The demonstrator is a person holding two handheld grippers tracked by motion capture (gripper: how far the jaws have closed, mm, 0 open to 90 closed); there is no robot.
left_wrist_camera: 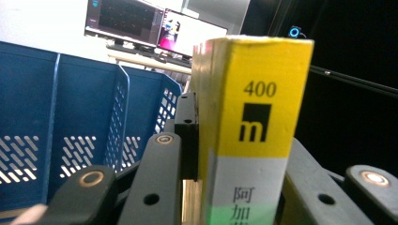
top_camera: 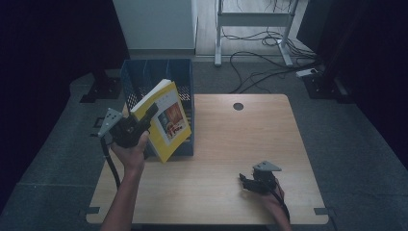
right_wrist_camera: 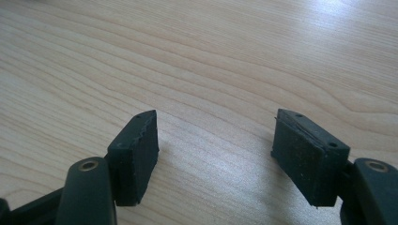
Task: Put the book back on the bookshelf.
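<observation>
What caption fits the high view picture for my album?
Left gripper holds a yellow book by the blue rack; right gripper rests open on the table.

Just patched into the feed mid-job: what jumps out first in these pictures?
The yellow book grabs the eye: the left gripper is shut on it and holds it tilted in front of the blue slotted file rack at the table's far left. Its spine, marked 400, stands between the jaws in the left gripper view. The right gripper rests open and empty near the front right of the wooden top.
</observation>
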